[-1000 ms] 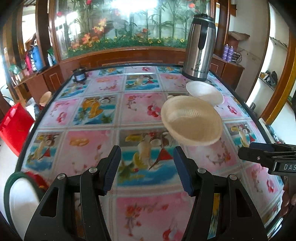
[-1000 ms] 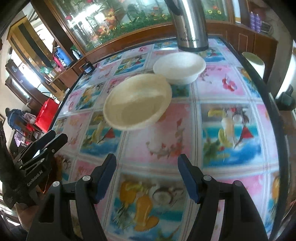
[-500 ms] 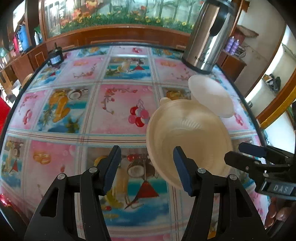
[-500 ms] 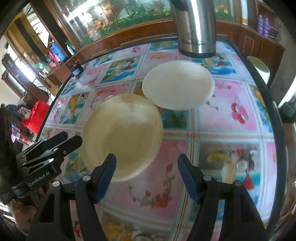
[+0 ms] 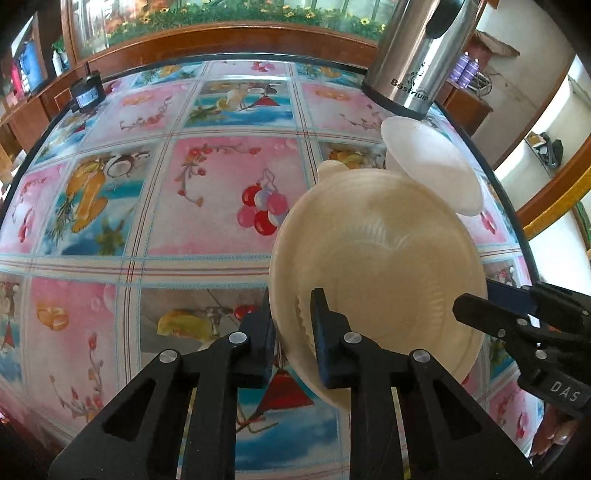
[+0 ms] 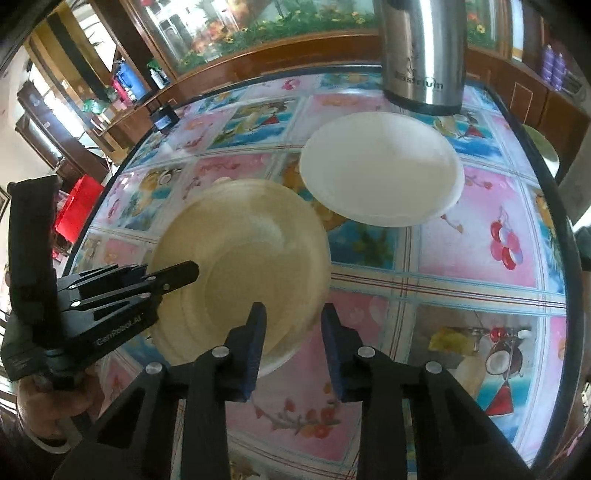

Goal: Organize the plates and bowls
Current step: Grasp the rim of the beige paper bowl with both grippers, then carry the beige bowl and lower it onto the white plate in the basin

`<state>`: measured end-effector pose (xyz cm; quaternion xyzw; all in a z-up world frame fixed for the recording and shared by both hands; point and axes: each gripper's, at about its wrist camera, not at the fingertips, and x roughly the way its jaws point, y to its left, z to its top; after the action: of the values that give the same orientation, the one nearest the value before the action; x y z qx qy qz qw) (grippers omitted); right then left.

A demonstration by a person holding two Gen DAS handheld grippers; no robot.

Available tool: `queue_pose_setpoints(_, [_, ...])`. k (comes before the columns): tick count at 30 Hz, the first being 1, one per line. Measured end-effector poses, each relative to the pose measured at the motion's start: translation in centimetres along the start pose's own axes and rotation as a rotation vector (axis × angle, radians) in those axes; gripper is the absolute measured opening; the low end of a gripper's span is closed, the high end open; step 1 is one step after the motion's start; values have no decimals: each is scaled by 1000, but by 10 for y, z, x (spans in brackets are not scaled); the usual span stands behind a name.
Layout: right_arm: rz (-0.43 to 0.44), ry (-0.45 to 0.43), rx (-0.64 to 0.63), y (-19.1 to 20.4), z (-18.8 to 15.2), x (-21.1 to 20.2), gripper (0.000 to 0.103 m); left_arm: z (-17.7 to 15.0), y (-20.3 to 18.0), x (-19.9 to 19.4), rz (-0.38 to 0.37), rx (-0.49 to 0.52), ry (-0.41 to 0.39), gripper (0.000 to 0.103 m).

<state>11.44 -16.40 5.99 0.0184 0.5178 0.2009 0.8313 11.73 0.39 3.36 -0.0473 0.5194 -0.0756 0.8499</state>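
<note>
Currently the step in hand is the pickup of the cream bowl (image 5: 380, 266), which sits on the tabletop (image 5: 207, 206) just in front of the white bowl (image 6: 380, 170); from the left wrist view the two rims overlap, and contact between them cannot be confirmed. The left tool (image 5: 291, 332) is clenched on the near-left rim of the cream bowl, one finger outside the wall and one inside. The right tool (image 6: 291, 332) straddles the near-right rim of the same bowl and its jaws are closing; the rim is between them, but the pads do not appear to press on it yet. Judged from this layout, the task is at an early stage, since neither bowl is stacked. The next move calls for completing the right-side grip, then lifting level with both tools so the thin rim does not flex or slip, and carrying the cream bowl toward the white one for nesting. The tabletop is glossy and covered with a pink and blue pictorial cloth. A steel thermal jug (image 6: 421, 51) stands directly behind the white bowl. Behind the tabletop are wooden cabinets (image 5: 221, 40) and a large aquarium (image 6: 258, 18) with plants.
</note>
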Motion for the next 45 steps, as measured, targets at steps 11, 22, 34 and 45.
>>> queue_pose_setpoints(11, [14,-13,-34,31,-34,-20,31,-45,11,-41,-17,-7,-17,17])
queue_pose_setpoints(22, [29,-38,-104,86,-78,-48,33,-102,31,-103,27,1,-97,17])
queue_pose_setpoints(34, [56,-70,-188,145,-100,-68,33,-146,67,-161,65,-23,-193,17])
queue_pose_setpoints(45, [50,-85,-255,189,-108,-72,33,-166,97,-193,79,-56,-246,17])
